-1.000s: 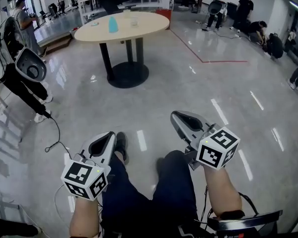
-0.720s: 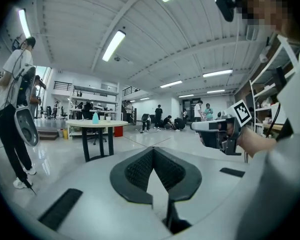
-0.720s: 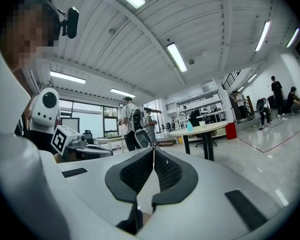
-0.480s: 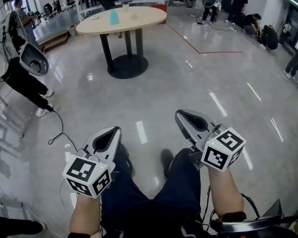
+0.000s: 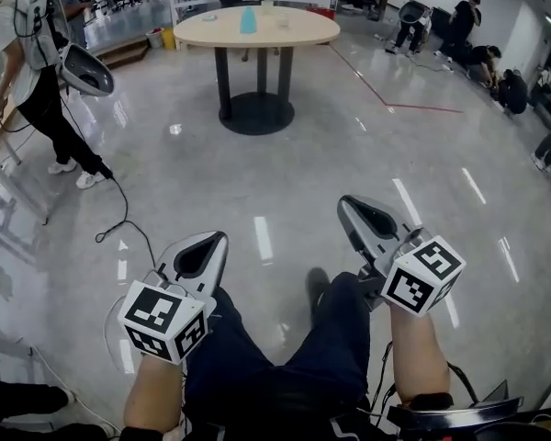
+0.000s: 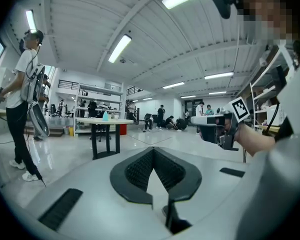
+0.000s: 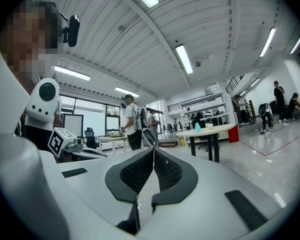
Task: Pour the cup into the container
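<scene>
Left gripper (image 5: 200, 257) and right gripper (image 5: 367, 223) are both hanging pinched closed and empty. Arriving like that at the far table (image 5: 303, 35) is risking a knocked-over blue cup (image 5: 248, 20).

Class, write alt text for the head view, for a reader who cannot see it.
Looking down, a person holds the left gripper and right gripper above their dark-trousered legs, jaws together and empty. Far ahead stands a round table with a small blue object on it; another person stands at left.
</scene>
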Tool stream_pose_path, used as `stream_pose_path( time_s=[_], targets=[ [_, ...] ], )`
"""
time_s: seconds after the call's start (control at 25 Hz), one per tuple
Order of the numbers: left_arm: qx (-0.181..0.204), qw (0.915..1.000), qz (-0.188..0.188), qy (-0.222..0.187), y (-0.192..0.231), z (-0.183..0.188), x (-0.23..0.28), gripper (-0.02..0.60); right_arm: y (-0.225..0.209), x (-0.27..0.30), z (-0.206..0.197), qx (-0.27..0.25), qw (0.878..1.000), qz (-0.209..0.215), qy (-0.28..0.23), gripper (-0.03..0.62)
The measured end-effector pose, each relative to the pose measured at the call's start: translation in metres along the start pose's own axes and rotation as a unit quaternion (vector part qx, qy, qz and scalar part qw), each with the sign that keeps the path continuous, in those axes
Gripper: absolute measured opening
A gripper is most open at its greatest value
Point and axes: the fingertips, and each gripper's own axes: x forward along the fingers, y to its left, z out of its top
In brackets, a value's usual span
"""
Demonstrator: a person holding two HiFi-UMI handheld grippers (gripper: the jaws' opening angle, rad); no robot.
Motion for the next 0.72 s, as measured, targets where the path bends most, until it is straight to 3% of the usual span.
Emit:
stream_pose_path(
  time_s=[0.2, 0.72],
  targets=[
    [0.003, 0.9999, 0.01, -0.006, 0.0, 0.008, -0.016, 0.002, 0.002, -0.011, 0.013, -0.011, 0.999, -0.035, -0.015, 0.005],
    [0.005, 0.9999, 0.009, -0.008, -0.007, 0.01, -0.007, 0.002, -0.005, -0.018, 0.015, -0.004, 0.999, -0.039, -0.024, 0.005]
  ],
)
